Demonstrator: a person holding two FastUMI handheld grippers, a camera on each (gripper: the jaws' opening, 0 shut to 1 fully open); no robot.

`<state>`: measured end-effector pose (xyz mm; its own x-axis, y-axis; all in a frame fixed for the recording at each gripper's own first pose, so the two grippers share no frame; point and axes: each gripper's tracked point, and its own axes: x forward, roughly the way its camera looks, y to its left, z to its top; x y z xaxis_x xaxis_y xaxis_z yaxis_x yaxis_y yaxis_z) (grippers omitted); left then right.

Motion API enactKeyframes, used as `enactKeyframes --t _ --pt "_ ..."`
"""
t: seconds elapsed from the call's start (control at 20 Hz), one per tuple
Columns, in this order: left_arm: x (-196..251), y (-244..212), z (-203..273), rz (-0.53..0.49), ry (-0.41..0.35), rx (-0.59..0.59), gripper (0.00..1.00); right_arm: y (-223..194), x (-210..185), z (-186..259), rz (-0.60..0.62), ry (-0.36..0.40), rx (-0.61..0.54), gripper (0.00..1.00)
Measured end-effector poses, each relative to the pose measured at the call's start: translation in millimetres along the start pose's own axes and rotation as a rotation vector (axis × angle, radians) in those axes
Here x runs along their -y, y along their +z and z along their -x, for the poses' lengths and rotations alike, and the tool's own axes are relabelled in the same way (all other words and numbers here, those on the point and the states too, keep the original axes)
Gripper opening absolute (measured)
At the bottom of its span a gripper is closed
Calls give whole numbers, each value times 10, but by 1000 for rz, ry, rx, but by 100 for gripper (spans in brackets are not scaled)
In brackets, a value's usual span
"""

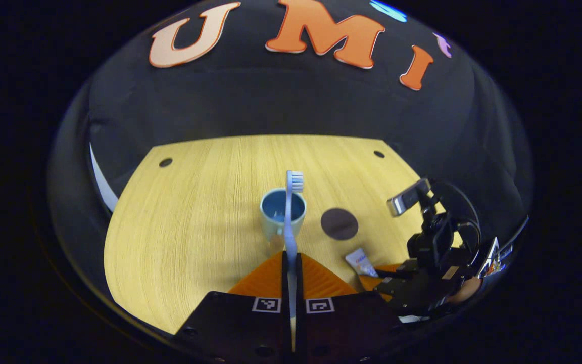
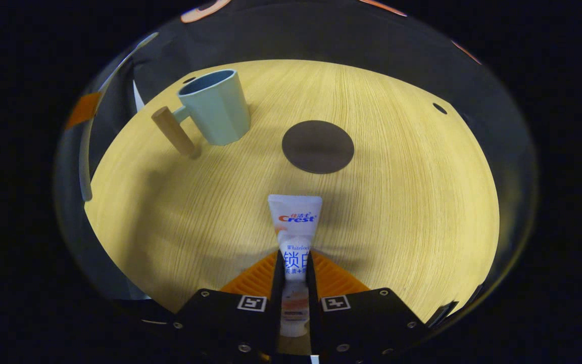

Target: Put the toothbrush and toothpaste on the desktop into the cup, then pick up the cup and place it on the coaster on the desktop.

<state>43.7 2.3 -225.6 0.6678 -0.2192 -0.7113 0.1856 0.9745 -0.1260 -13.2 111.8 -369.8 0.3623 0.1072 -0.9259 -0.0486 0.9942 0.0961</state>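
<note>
Pinched between the left gripper [image 1: 291, 263] fingers, the toothbrush [image 1: 290, 212] stands at frame centre before the cup [image 1: 282, 211]. Lower centre in the right gripper view, the right gripper [image 2: 295, 263] clamps the toothpaste [image 2: 295, 227]; the coaster [image 2: 318, 146] lies above it.

The toothbrush [image 1: 290, 217], pale blue with white bristles at its far tip, is pinched by its handle between 2 orange fingers and stands up in front of the cup [image 1: 282, 212], a light blue-green cup with a darker blue inside and a tan, rod-like wooden handle, standing upright and empty on the wooden desktop [image 1: 195, 222]. The toothpaste [image 2: 295, 237], a white tube with blue and red print, lies lengthwise between 2 orange fingers that press its sides, its flat crimped end pointing toward the coaster [image 2: 318, 146]. That coaster is a dark round disc lying flat on the desktop, bare, beside the cup and apart from it.
</note>
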Motion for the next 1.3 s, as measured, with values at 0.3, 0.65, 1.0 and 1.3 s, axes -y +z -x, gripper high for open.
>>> enactKeyframes --t 0.3,0.65,1.0,1.3 --pt "-38 512 -171 -45 -25 217 3 10 -11 7 -45 7 -15 16" --pt "-6 854 -523 -94 -76 340 3 24 -3 27 -57 -26 -9 14" --pt "-87 880 -894 -119 -117 407 3 163 -4 124 -72 -78 66 14" --pt "-95 829 -1059 -148 -118 455 3 203 16 244 -86 -91 127 14"
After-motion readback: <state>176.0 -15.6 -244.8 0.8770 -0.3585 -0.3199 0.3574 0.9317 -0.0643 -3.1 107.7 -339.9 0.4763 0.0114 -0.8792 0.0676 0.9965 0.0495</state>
